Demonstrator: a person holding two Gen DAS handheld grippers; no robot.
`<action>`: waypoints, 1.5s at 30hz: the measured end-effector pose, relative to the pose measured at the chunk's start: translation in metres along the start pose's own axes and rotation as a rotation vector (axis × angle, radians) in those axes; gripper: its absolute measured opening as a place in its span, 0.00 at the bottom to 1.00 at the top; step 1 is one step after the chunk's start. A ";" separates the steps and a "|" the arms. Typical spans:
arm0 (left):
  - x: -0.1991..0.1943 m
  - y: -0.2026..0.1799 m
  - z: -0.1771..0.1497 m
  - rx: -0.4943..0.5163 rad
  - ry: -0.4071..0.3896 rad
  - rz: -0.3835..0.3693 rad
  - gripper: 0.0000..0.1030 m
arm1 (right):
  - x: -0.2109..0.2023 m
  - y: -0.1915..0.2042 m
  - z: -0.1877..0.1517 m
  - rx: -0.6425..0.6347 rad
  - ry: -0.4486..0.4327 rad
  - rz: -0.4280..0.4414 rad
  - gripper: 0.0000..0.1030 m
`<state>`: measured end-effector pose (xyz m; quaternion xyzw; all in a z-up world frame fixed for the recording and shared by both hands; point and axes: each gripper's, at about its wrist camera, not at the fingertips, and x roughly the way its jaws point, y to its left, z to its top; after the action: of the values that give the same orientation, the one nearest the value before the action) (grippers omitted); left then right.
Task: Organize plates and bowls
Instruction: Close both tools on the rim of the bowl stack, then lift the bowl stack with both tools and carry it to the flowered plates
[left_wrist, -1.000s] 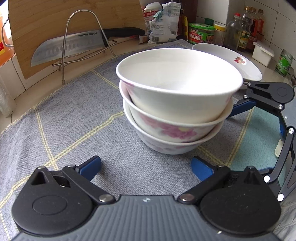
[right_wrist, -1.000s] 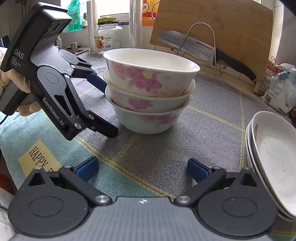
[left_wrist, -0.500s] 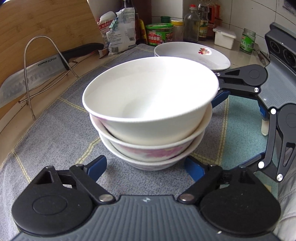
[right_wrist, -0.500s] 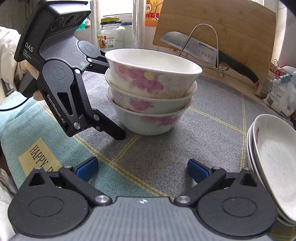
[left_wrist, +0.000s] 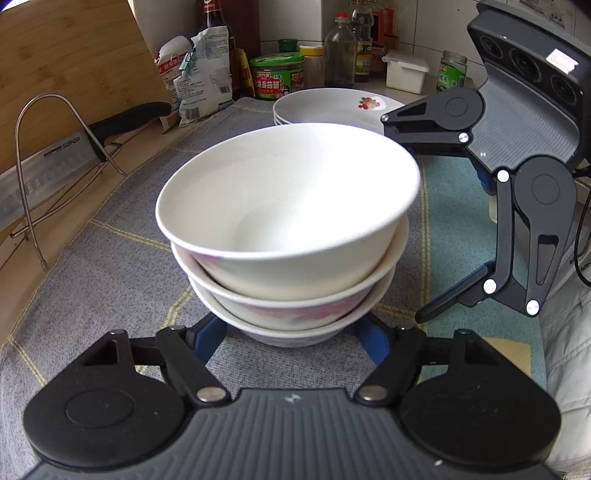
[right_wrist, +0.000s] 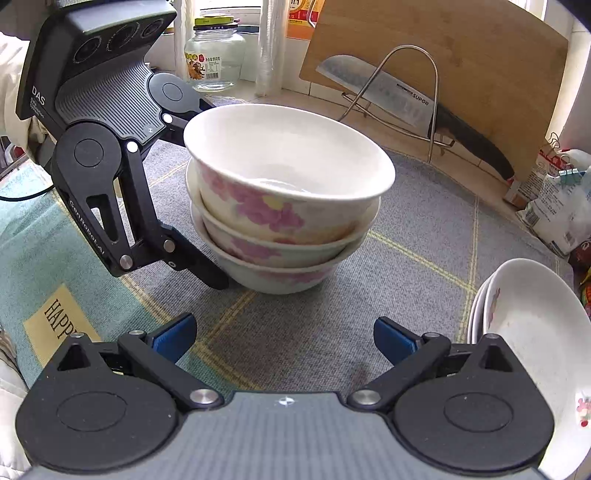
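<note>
White floral bowls (left_wrist: 288, 229) sit stacked as the left gripper (left_wrist: 291, 334) fingers, just closing in, flank the bottom bowl; contact unclear. Right gripper (right_wrist: 284, 338) gapes wide, empty.

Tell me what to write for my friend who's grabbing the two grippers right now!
Left gripper: jaws have just been closing around the bottom bowl; its overhang hides whether the pads press yet.
Right gripper: open, empty, over the cloth.
Things: three bowls nested in one stack mid-cloth; plates stacked at the cloth's edge.
Done: bowls and plates each stacked.
Left: probably finish the grip and move the bowl stack; lift gently, it is tall.
</note>
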<state>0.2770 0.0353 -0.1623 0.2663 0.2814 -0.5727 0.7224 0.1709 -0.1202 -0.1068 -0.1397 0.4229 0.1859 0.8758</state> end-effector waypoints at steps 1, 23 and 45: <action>0.000 0.000 0.000 -0.002 -0.002 -0.003 0.73 | 0.001 -0.001 0.003 -0.012 0.001 0.002 1.00; -0.007 0.005 -0.002 0.007 -0.010 -0.028 0.73 | 0.012 -0.014 0.036 -0.154 0.002 0.119 0.83; -0.002 0.015 0.003 0.118 -0.014 -0.109 0.79 | 0.028 -0.028 0.055 -0.244 0.084 0.234 0.87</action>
<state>0.2915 0.0376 -0.1582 0.2887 0.2564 -0.6286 0.6751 0.2368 -0.1175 -0.0933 -0.2022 0.4467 0.3306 0.8064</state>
